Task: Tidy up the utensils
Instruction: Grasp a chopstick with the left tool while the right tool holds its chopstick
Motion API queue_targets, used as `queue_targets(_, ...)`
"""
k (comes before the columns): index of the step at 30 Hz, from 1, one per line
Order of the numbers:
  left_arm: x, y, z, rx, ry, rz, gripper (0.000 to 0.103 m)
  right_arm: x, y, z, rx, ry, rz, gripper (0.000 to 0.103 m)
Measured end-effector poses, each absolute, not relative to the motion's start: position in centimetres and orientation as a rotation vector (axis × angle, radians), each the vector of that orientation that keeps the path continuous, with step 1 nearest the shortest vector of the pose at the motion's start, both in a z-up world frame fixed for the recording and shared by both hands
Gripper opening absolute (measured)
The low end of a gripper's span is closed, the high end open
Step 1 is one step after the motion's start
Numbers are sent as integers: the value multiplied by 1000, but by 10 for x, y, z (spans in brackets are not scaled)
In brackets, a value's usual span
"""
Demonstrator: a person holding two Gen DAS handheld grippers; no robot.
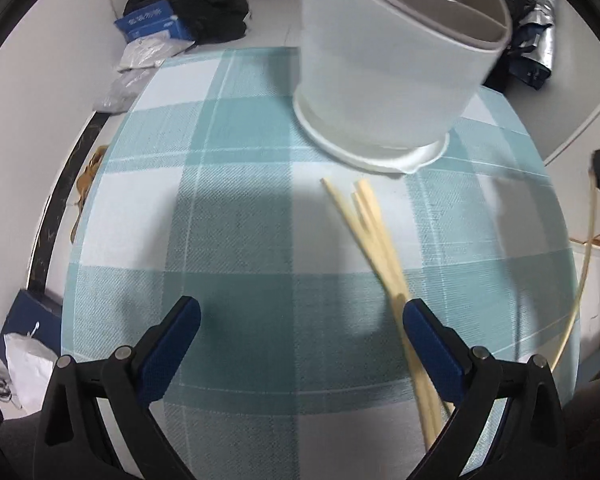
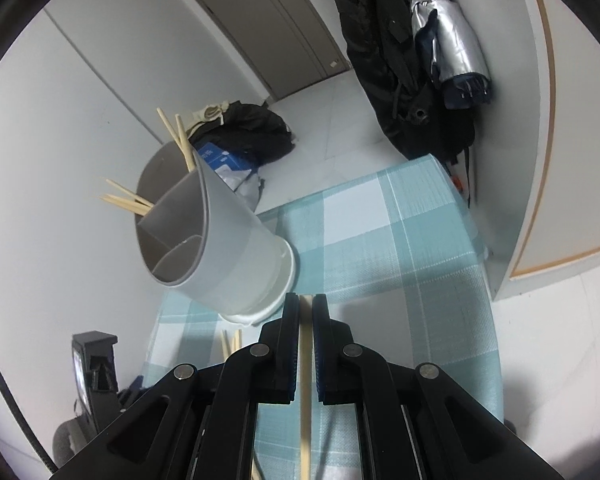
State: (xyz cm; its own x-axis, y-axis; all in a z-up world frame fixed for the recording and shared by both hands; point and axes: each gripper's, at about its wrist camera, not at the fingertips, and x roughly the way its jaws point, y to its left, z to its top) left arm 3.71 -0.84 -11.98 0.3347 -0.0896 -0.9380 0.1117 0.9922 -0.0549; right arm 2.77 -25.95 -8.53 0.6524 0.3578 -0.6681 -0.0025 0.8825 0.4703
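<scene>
Checked cloth (image 1: pixel 236 216) covers the worktop. Over on the left side, the left hand-held gripper (image 1: pixel 302 326) hangs just above it with its blue pads spread wide, nothing between them. Loose chopsticks (image 1: pixel 374 236) lie on the cloth by its right finger, pointing toward the white divided holder (image 1: pixel 384 76) further back, which already has a few chopsticks (image 2: pixel 130 202) sticking out. On the right, the right hand-held gripper (image 2: pixel 306 308) is pinched tight on a single chopstick (image 2: pixel 305 392), off the cloth.
</scene>
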Motion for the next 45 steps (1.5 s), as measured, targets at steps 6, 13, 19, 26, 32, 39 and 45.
queue_targets(6,46,13,-125,-25,1239,-82,99,22,-262,-78,454,823,211,6)
queue_targets(13,68,34,-118,-263,1222,-117,99,19,-263,-75,464,812,216,6)
queue_targets(19,80,24,-127,-254,1259,-68,87,20,-266,-76,473,807,215,6)
queue_targets(26,85,17,-127,-262,1279,-35,80,22,-268,-77,484,812,212,6)
queue_targets(32,92,1,-130,-151,1335,15,60,22,-268,-76,488,817,216,6)
queue_targets(39,92,-5,-131,-122,1368,103,23,20,-271,-74,503,812,215,6)
queue_targets(45,95,-4,-132,-153,1389,134,3,18,-273,-72,504,805,206,6)
